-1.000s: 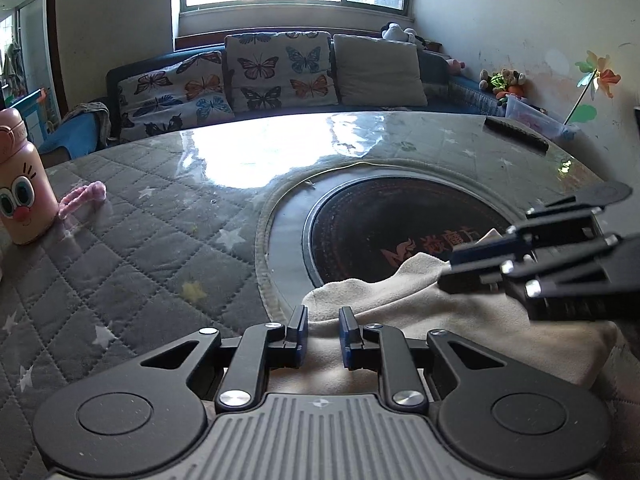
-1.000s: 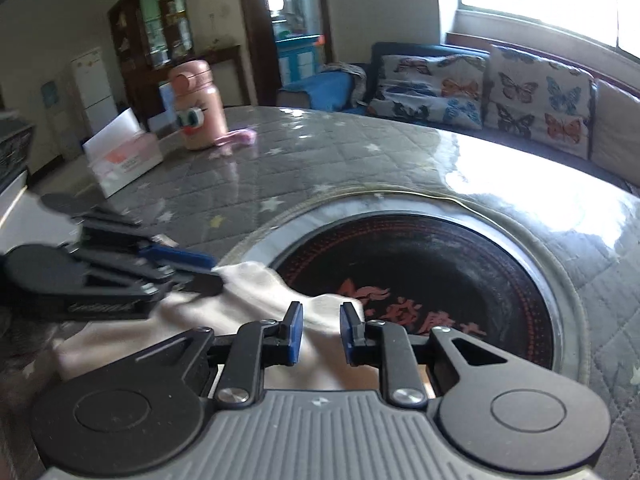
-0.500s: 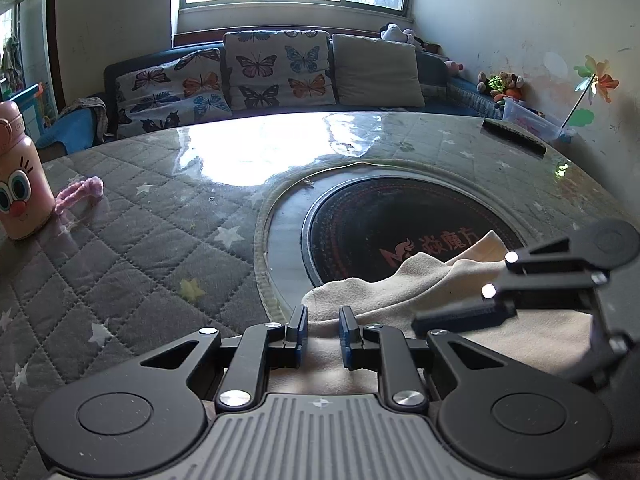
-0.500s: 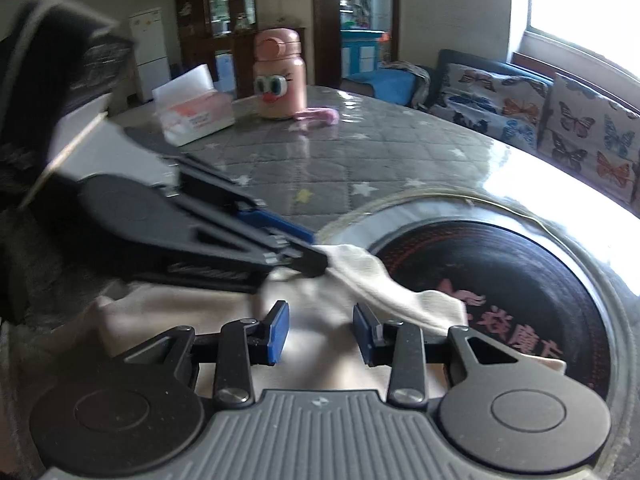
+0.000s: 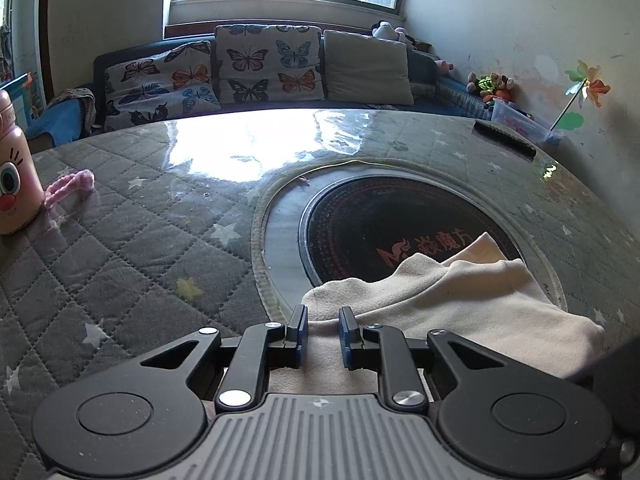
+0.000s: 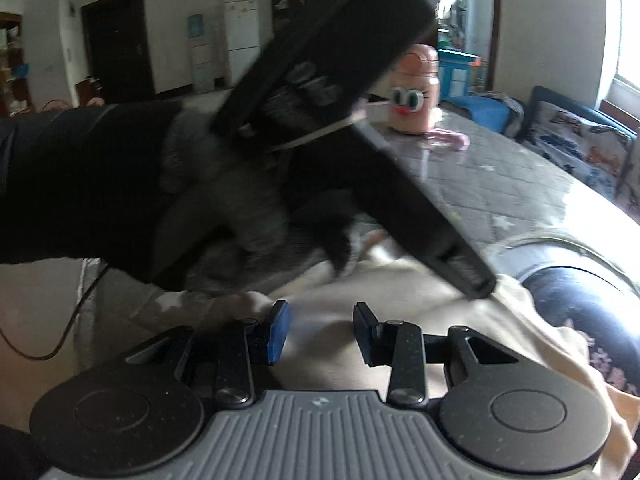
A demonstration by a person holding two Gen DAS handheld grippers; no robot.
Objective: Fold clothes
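Smoothing the cream garment (image 5: 460,300) on the table (image 5: 120,248), you had it overlapping the near edge of the dark round hob (image 5: 384,220). Both your left hand-held gripper (image 5: 323,332) and right hand-held gripper (image 6: 320,332) stood apart, unloaded. Next, pinch a hem, probably.

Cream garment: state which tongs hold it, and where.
Neither, visibly. Left tongs and right tongs stand open over the garment; nothing is pinched between their pads.
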